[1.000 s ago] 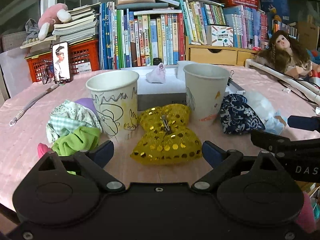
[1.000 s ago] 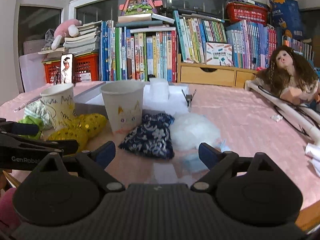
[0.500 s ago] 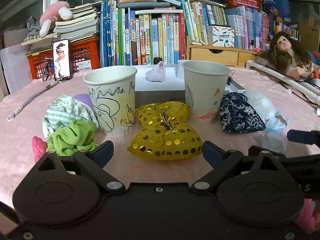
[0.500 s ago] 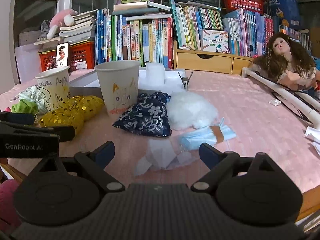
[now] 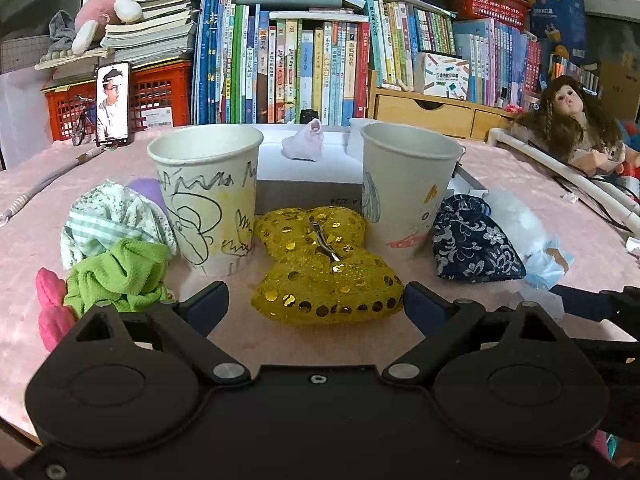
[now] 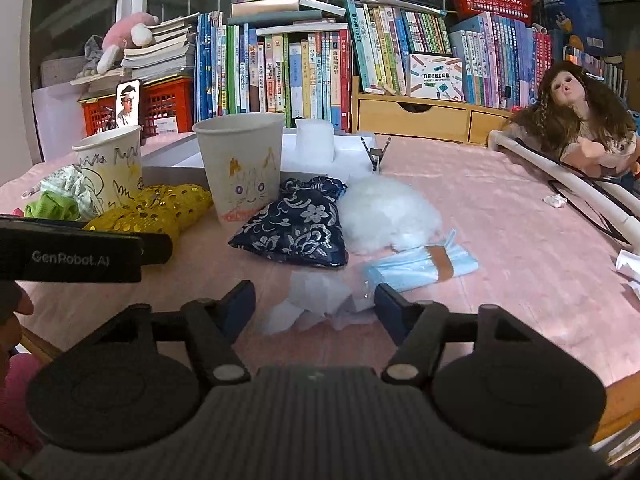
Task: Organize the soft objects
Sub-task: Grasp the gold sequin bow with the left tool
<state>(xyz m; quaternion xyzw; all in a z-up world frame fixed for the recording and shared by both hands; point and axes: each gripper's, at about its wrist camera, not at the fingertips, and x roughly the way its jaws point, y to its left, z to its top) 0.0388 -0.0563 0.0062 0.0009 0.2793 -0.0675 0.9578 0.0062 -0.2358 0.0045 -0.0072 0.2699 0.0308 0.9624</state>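
Note:
A gold sequin bow [image 5: 320, 268] lies between two paper cups, the scribbled one [image 5: 206, 200] and the cat one [image 5: 404, 192]. My left gripper [image 5: 316, 308] is open and empty just in front of the bow. Green [image 5: 116, 276] and patterned [image 5: 108, 216] scrunchies lie left of the scribbled cup. A navy floral pouch [image 6: 296, 228], white stuffing [image 6: 384, 212], a blue face mask [image 6: 420, 266] and a crumpled tissue [image 6: 316, 300] lie before my right gripper [image 6: 316, 304], which is open and empty with its fingers on either side of the tissue.
A white box [image 5: 304, 172] with a pink cloth [image 5: 304, 146] on it stands behind the cups. Books [image 5: 312, 64], a red crate [image 5: 160, 100] and a phone [image 5: 113, 106] line the back. A doll [image 6: 576, 120] and white tube [image 6: 572, 184] lie at right.
Both grippers have dropped lower and come closer to the table. The right gripper now has the tissue between its fingers and its opening has narrowed somewhat. No object has moved.

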